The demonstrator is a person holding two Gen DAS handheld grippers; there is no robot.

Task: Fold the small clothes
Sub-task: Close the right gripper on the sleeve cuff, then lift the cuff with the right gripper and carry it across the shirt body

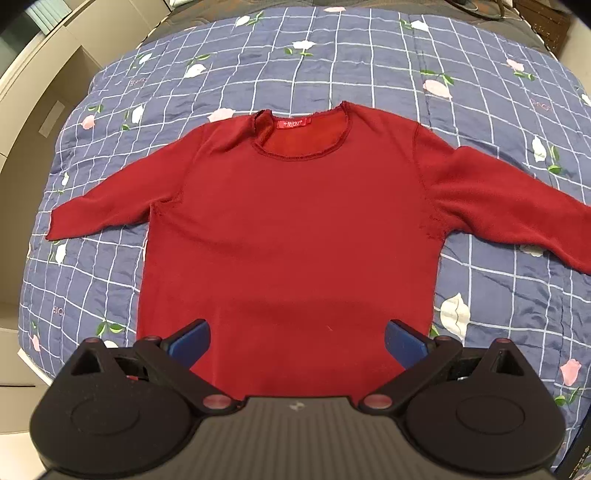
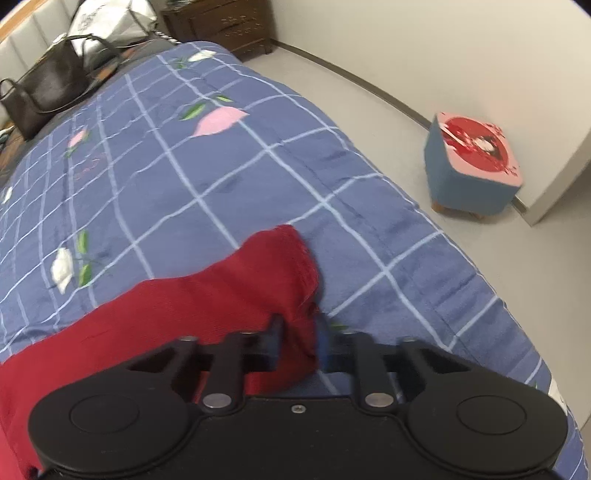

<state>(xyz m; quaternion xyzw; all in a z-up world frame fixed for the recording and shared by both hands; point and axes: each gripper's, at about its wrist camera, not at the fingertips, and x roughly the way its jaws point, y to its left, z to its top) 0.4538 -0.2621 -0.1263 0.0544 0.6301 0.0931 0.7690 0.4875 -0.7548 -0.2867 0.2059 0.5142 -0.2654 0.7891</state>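
A dark red long-sleeved top lies flat on the blue checked quilt, neck away from me, both sleeves spread out. My left gripper hovers over the hem, open wide, blue pads apart with only fabric below them. In the right wrist view the right sleeve runs in from the left, its cuff end lying on the quilt. My right gripper is shut on the sleeve near the cuff, with red cloth bunched between the fingers.
A dark handbag and a white bag sit at the head of the bed. A blue stool with a pink and red top stands on the grey floor by the wall. The bed's right edge drops off close to the cuff.
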